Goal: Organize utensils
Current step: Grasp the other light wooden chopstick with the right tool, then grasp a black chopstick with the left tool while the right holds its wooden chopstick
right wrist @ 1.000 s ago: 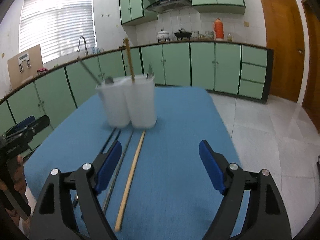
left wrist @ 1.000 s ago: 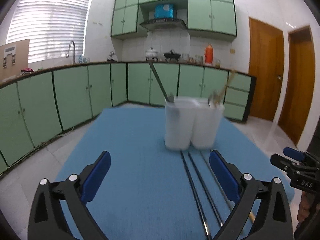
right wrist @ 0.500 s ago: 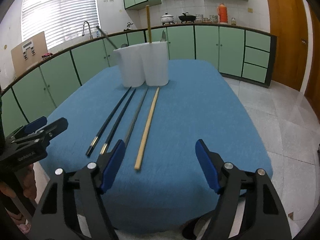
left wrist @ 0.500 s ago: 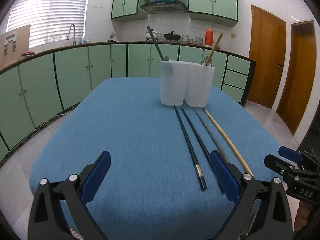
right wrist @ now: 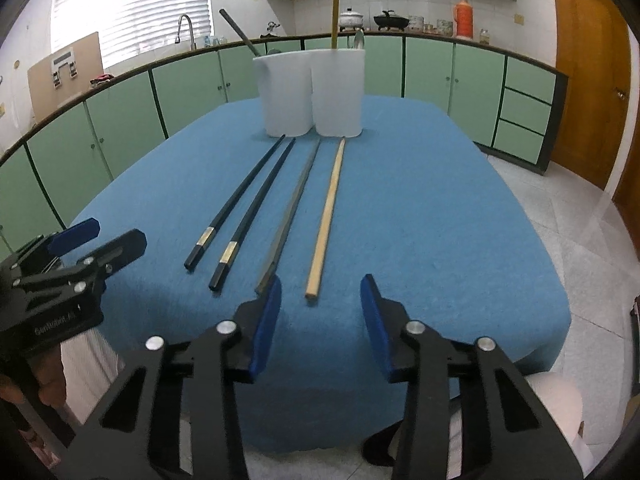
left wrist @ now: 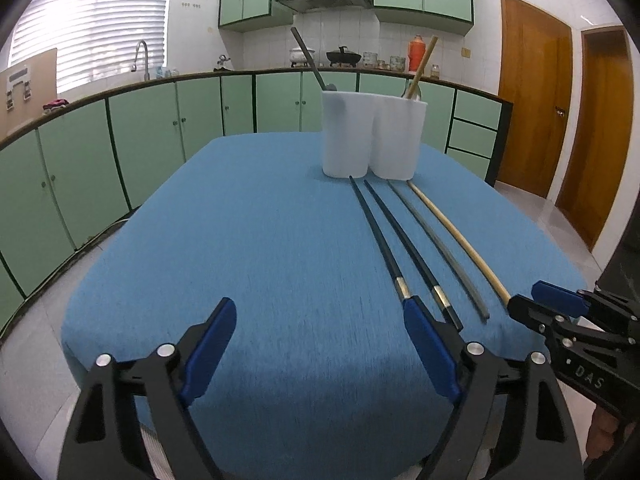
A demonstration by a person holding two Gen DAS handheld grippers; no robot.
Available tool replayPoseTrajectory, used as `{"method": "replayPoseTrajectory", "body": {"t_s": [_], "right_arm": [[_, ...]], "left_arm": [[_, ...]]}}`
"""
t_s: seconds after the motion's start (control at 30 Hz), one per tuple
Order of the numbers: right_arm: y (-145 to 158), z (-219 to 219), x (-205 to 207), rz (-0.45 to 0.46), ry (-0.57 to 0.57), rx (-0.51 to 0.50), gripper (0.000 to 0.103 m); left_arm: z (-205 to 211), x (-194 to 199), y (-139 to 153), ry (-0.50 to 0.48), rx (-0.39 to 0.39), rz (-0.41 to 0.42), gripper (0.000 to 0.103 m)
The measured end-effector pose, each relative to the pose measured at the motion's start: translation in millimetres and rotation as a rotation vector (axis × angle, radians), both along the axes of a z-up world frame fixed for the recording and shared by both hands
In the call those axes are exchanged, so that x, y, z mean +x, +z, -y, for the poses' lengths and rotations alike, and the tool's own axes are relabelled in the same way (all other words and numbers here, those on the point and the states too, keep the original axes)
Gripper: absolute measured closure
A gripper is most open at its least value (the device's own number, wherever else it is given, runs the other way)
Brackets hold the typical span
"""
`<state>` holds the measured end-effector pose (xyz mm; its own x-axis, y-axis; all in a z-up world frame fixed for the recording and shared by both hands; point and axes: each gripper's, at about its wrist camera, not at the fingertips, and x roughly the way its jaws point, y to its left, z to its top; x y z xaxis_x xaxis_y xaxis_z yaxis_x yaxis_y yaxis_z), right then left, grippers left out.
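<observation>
Four chopsticks [right wrist: 276, 204] lie side by side toward the table's [right wrist: 440, 216] near edge for pickup; the right gripper [right wrist: 320, 312], empty, has just been narrowing behind the bamboo one [right wrist: 326, 216], while the left gripper [left wrist: 320, 344] gapes empty.

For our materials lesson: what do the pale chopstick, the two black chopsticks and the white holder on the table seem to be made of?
Pale chopstick: likely bamboo or wood, matte tan.
Black chopsticks: dark, smooth, perhaps lacquered or plastic, each with a metallic-looking band.
White holder: probably plastic, slightly translucent, matte walls.
</observation>
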<state>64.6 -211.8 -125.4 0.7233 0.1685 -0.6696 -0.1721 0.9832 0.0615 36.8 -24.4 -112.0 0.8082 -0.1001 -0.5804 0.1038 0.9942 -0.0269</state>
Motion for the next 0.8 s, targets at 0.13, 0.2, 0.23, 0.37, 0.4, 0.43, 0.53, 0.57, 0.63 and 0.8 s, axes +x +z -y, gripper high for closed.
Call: {"method": "replayPoseTrajectory", "body": {"t_s": [0.13,0.2,0.23,0.37,0.4,0.43,0.53,0.57,0.63,0.8], "right_arm": [[-4.1,-1.7,0.7,-0.007,-0.007,0.010,0.072],[-5.7,-2.9,1.4,-0.008,-0.012,0.009,0.074],[-6.6,-3.1,2.1,-0.009,-0.014,0.010,0.076],[-9.0,-4.9,3.6,-0.009,-0.017,0.007,0.082],[-8.9,-4.9,4.2,-0.007,-0.019,0.005,0.083],[-9.2,-4.8,4.8,-0.006,-0.019,0.004,0.084],[-9.6,-7.0,6.2,-0.010,-0.017,-0.013,0.088],[-9.3,-7.8,6.6,-0.010,-0.017,-0.018,0.089],[-8.8,-9.1,8.2,-0.015,-0.019,-0.027,0.090],[-9.0,-8.9,10.8,-0.019,-0.019,-0.040,0.096]], "left_arm": [[0.1,-0.6,-4.5,0.003,0.000,-0.011,0.019],[-0.7,-0.1,-6.6,0.005,-0.005,-0.017,0.019],[-0.6,0.2,-7.5,0.006,-0.008,-0.020,0.019],[-1.7,-0.1,-11.3,0.009,-0.019,-0.026,0.019],[-2.1,-0.5,-12.6,0.011,-0.022,-0.028,0.019],[-1.6,0.8,-12.6,0.012,-0.024,-0.029,0.019],[-2.2,1.3,-14.2,0.014,-0.027,-0.032,0.019],[-2.5,1.1,-14.0,0.014,-0.027,-0.031,0.019],[-1.7,0.9,-13.5,0.012,-0.027,-0.029,0.019],[0.4,1.8,-12.3,0.004,-0.030,-0.027,0.019]]}}
